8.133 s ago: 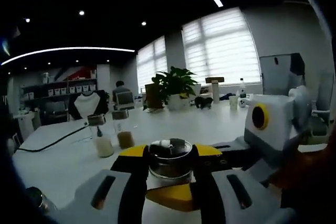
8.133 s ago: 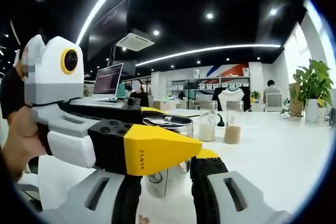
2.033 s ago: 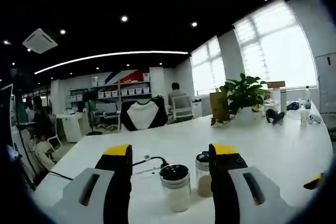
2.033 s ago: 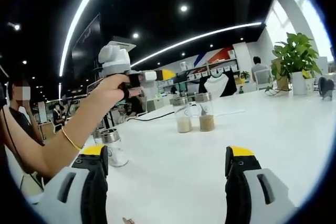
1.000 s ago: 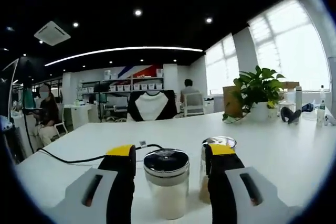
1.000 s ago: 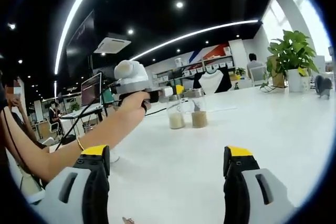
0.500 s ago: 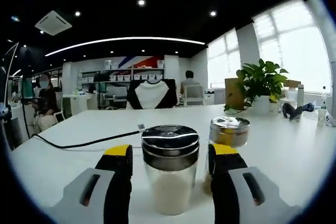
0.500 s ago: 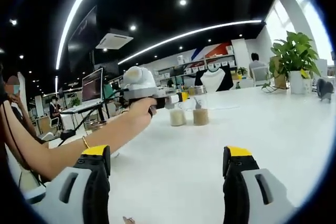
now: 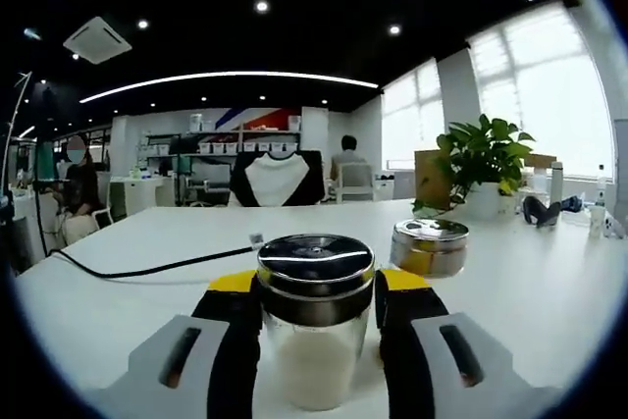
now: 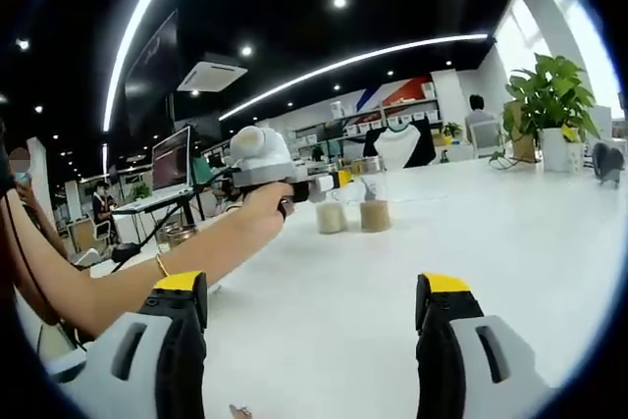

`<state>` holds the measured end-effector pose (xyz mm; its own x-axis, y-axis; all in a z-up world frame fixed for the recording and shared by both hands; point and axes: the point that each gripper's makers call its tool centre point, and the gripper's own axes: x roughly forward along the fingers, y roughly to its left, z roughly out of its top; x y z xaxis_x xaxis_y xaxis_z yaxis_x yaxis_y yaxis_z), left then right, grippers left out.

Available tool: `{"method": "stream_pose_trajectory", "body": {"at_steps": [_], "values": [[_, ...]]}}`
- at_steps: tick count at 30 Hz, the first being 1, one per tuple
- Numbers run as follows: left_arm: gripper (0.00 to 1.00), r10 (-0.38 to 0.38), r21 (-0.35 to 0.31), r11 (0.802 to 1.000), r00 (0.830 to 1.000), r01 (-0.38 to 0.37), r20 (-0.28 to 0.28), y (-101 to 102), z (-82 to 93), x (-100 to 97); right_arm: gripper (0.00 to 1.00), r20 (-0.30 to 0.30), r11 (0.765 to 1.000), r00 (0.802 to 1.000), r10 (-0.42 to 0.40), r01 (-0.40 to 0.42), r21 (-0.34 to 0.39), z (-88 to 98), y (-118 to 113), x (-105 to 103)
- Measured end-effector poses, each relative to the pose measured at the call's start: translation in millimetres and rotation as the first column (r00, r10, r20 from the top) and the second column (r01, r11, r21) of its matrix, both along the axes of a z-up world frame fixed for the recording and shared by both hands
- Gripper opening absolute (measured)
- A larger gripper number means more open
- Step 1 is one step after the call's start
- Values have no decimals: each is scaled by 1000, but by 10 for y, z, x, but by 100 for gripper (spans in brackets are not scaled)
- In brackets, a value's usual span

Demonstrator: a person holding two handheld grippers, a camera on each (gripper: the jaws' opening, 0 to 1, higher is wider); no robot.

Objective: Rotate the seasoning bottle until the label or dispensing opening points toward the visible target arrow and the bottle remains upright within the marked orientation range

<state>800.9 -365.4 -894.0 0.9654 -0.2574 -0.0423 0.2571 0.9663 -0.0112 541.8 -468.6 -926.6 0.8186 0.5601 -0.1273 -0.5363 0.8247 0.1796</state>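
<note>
A glass seasoning bottle (image 9: 314, 365) with white powder and a steel lid stands upright on the white table (image 9: 530, 291). My left gripper (image 9: 316, 284) holds it, yellow-tipped jaws pressed to both sides just under the lid. A second bottle (image 9: 429, 247) with brown seasoning stands just behind and to the right. In the right gripper view a person's hand holds the left gripper (image 10: 334, 182) at the two bottles, white-filled (image 10: 331, 216) and brown-filled (image 10: 374, 213). My right gripper (image 10: 314, 291) is open over bare table, far from them. No arrow mark is visible.
A black cable (image 9: 147, 267) runs across the table to the left. A potted plant (image 9: 481, 159) and small items stand at the far right end. A laptop (image 10: 182, 159) and a small jar (image 10: 182, 235) sit beyond the person's arm (image 10: 128, 277).
The left gripper's jaws have drawn in against the white-powder bottle, which stood loose between them half a second ago. The right gripper has stayed open and nearly still.
</note>
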Motion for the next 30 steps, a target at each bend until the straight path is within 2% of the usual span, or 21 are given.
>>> {"method": "stream_pose_trajectory", "body": {"at_steps": [3,13,19,23,26,28,30], "values": [[46,16,26,1000,1000,-15,-15,19,-40,-4,89,-7,1000,1000,3,-3,4,-13,1,1],[44,54,24,998,999,-54,-5,40,-32,-34,88,-8,1000,1000,2,-2,0,1,-18,-3],[44,63,-1,998,998,-63,30,43,-19,-62,88,-10,1000,1000,6,-6,6,-1,-9,-20],[44,60,13,998,997,-61,39,21,-10,-66,88,-10,1000,1000,4,-4,11,5,-24,-15],[43,63,3,998,997,-63,48,39,34,-74,88,-8,1000,1000,4,-4,12,9,-32,-12],[43,68,-31,997,995,-66,76,68,154,-91,88,-9,1000,1000,4,-4,13,4,-36,-12],[43,69,-23,997,993,-67,93,75,250,-114,88,-11,1000,1000,5,-4,13,-3,-35,-12]]}}
